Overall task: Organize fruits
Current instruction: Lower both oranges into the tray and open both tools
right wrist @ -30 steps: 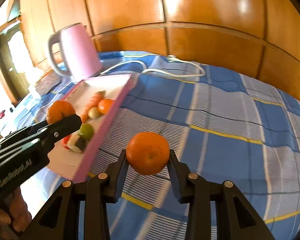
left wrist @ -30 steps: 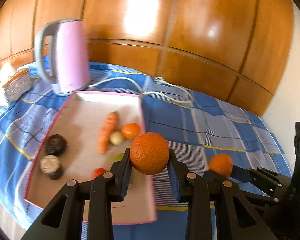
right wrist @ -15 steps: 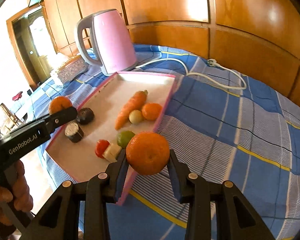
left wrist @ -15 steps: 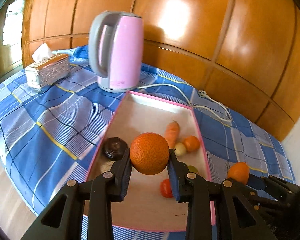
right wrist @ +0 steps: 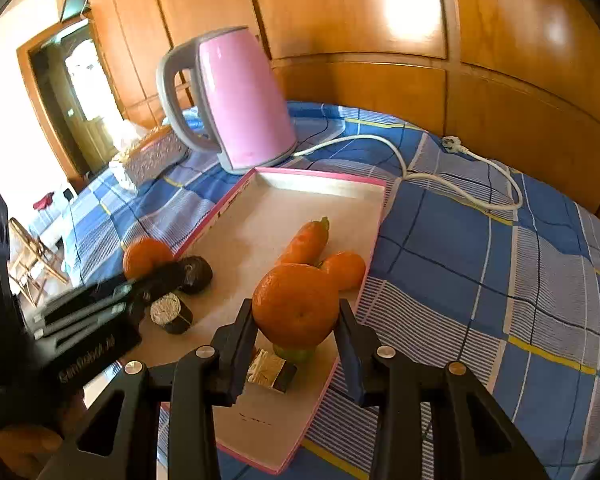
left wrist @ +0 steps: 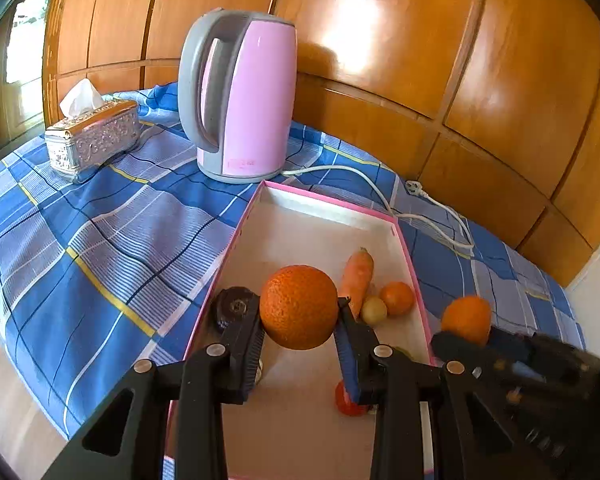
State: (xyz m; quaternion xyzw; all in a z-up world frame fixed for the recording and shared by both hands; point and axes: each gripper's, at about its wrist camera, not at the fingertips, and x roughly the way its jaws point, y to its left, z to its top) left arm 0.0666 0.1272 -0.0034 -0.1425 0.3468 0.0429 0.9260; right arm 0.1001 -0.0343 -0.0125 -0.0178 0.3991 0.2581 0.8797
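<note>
An orange (left wrist: 298,306) is clamped between the jaws of the left gripper (left wrist: 299,340); a second orange (right wrist: 295,305) is clamped in the right gripper (right wrist: 296,340). Both fruits are held off the surface, above the near half of the pink-edged tray (left wrist: 325,203).

Ahead of the left jaws and slightly right, a carrot (left wrist: 356,276) is seen lying with its long axis running away from the jaws, a small orange (left wrist: 397,298) and a pale round fruit (left wrist: 374,310) just beside its near end. A dark round item (left wrist: 233,306) sits just left of the left jaw. Directly under the right jaws a green fruit (right wrist: 294,354) and a foil-wrapped piece (right wrist: 271,369) are seen, so a straight drop there looks blocked.

Bare tray floor lies ahead of both jaws, toward the pink kettle (left wrist: 240,96). The left gripper is judged better placed for it, with bare floor close below and ahead; release is not yet done.
</note>
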